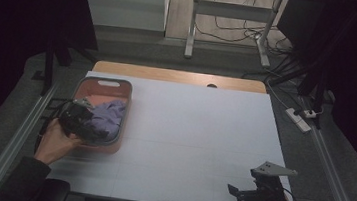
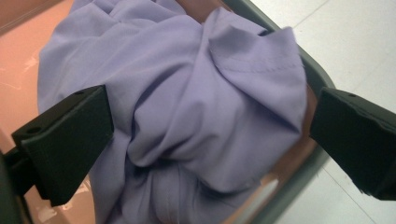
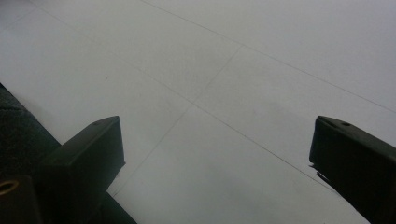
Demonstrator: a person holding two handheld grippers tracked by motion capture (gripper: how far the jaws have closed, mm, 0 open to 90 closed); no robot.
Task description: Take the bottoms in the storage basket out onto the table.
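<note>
left hand-held gripper (image 2: pixel 210 140) open over purple cloth (image 2: pixel 187 93) in the basket (image 1: pixel 122 125).
right hand-held gripper (image 1: pixel 252 191) open, idle; a shallow pinch may slip off the folds.

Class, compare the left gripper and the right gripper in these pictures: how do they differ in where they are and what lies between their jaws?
The left gripper reaches into the pink basket; the right gripper hangs over the white table near its front edge. Crumpled purple cloth lies between the left gripper's jaws, not yet pinched; only bare table lies between the right gripper's jaws. Both have black jaws spread wide open, each held in a hand.
</note>
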